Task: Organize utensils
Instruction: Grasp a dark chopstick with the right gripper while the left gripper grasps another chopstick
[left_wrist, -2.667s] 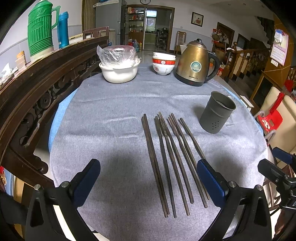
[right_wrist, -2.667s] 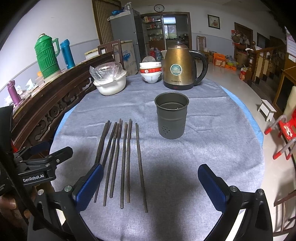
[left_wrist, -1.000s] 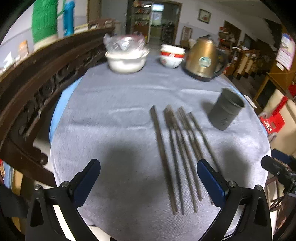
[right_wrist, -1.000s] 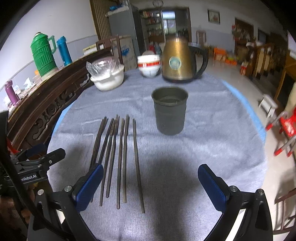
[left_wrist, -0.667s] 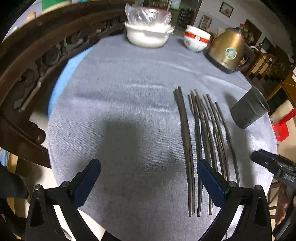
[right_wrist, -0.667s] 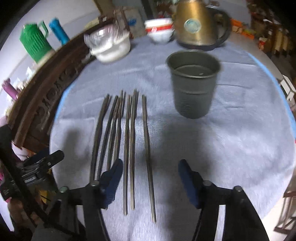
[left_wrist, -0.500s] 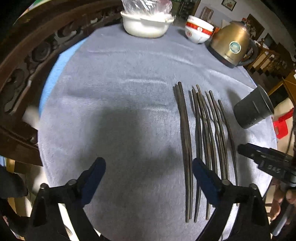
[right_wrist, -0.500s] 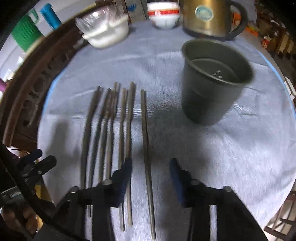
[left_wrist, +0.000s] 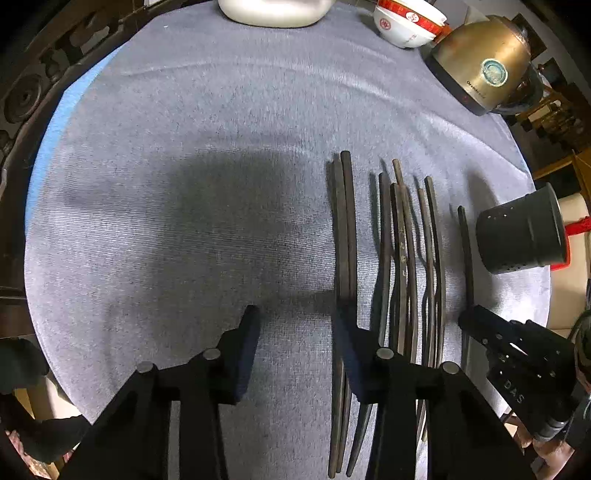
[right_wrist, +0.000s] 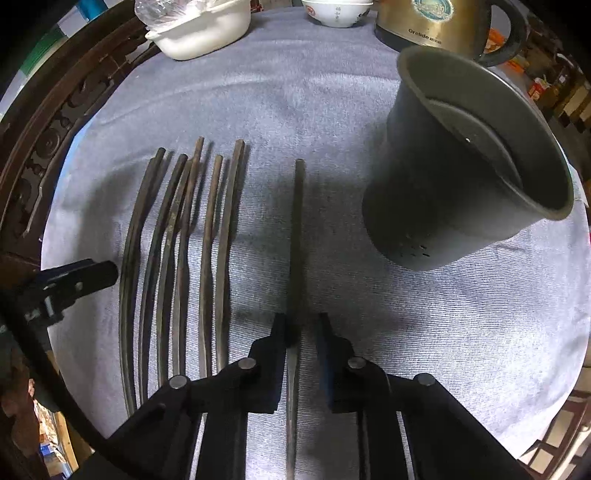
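Right tongs (right_wrist: 301, 334) closing around lone dark wooden chopstick (right_wrist: 296, 236) (not yet pinched); left tongs (left_wrist: 295, 325) closing, right pad atop leftmost chopstick pair (left_wrist: 343, 229); slip risked.

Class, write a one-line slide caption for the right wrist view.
Right claw closing around a lone chopstick beside the dark holder.

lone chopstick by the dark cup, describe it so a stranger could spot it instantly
Find the dark grey perforated cup on the grey tablecloth. Just left of it lies one dark chopstick. Unlike the bunched chopsticks further left, it lies alone, between the closing right hand-held gripper fingers.
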